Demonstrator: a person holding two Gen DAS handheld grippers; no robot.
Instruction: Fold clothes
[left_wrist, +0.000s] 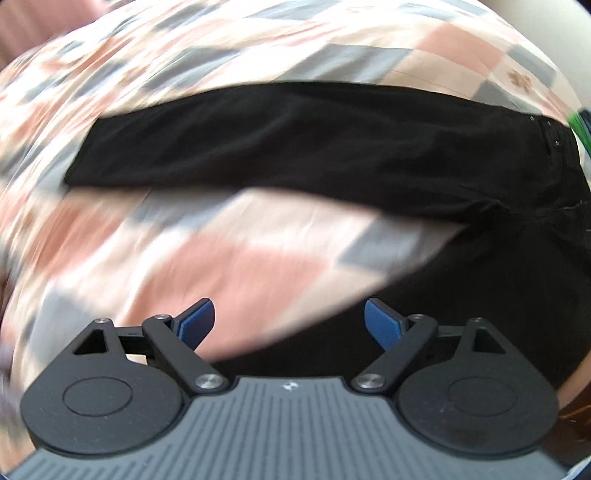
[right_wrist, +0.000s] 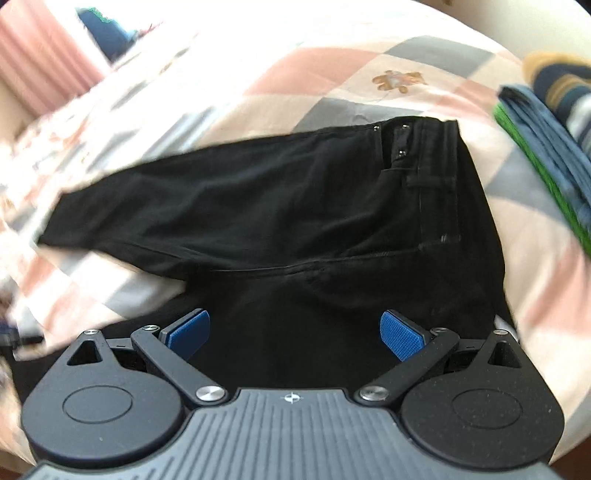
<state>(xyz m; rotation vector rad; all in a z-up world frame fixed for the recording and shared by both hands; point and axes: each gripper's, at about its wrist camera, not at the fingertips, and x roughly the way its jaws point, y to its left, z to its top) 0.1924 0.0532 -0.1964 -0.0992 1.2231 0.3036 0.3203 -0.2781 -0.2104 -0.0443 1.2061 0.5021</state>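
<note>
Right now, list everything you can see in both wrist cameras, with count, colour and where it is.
trousers: one pair, black, spread flat on the bedcover, legs apart, waistband to the right.
bedcover: one, pink, grey and cream checks with small bear prints, under everything.
stack of folded clothes: one stack, blue over green with a striped piece on top, at the right edge of the right wrist view.
dark blue item: one, top left of the right wrist view, too blurred to identify.
left gripper: one, black with blue pads, open, empty.
right gripper: one, black with blue pads, open, above the trousers, empty.
</note>
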